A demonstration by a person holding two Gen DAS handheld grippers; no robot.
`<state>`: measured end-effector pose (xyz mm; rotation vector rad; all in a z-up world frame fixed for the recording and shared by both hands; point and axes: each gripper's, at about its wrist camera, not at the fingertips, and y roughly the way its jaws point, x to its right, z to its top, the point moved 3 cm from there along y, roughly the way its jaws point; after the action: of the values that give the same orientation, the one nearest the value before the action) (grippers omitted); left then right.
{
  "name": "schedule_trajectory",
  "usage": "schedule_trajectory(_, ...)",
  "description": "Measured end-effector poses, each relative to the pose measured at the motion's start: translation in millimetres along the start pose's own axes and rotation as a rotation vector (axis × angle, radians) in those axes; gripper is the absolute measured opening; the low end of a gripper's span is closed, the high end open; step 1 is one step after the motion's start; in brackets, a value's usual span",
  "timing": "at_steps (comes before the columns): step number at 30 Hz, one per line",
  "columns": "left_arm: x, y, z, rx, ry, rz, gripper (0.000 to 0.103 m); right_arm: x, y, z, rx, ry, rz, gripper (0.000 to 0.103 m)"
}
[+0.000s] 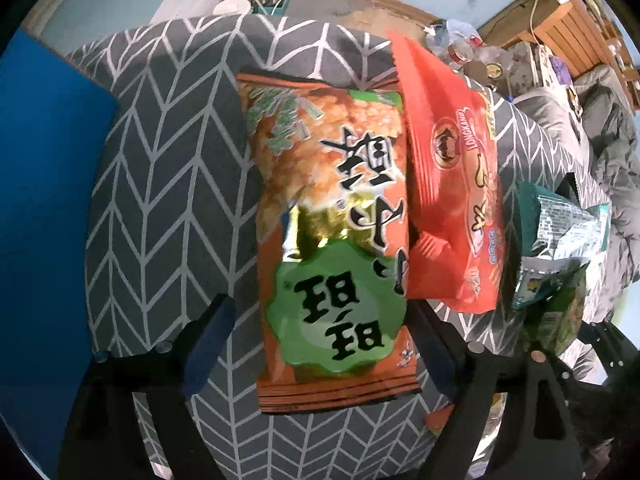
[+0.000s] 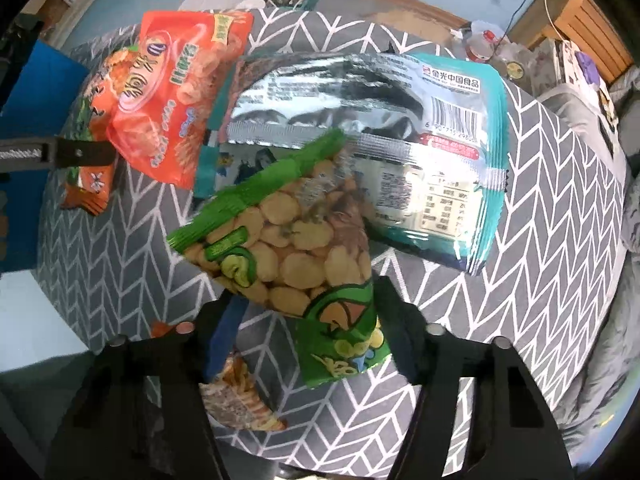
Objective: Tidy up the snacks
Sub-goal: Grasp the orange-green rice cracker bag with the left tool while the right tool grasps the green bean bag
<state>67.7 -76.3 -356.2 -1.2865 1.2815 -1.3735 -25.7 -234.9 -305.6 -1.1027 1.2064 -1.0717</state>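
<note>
In the left wrist view my left gripper (image 1: 320, 328) is open, its fingers on either side of an orange rice-cracker bag with a green badge (image 1: 332, 240) lying on the grey chevron cloth (image 1: 168, 184). A red-orange snack bag (image 1: 452, 184) leans against its right side. In the right wrist view my right gripper (image 2: 308, 312) is shut on a green bag of broad beans (image 2: 296, 240), held above the cloth. A silver and teal bag (image 2: 380, 136) lies behind it. The red-orange bag (image 2: 172, 92) and the left gripper's finger (image 2: 80, 154) show at the left.
A small shrimp-stick packet (image 2: 240, 396) lies on the cloth under my right gripper. A blue board (image 1: 44, 208) stands left of the table. Cluttered bottles (image 2: 484, 46), wooden furniture (image 1: 560, 20) and grey bedding (image 1: 608, 160) lie to the right and back.
</note>
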Motion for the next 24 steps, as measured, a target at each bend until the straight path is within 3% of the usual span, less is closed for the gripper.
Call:
schedule_trajectory(3, 6, -1, -1, 0.004, 0.021, -0.029, 0.063, 1, -5, 0, 0.004, 0.039, 0.03, 0.048)
schedule_trajectory(7, 7, -6, -5, 0.034, 0.053, -0.051, 0.052, 2, -8, 2, 0.002, 0.099, 0.094, 0.042)
schedule_trajectory(17, -15, -12, -36, 0.017, 0.118, -0.048, 0.045, -20, -7, 5, 0.004, 0.131, 0.142, 0.04)
schedule_trajectory(24, -29, -21, -51, 0.016, 0.116, -0.012, 0.049, -28, 4, 1, -0.004, 0.158, 0.154, 0.045)
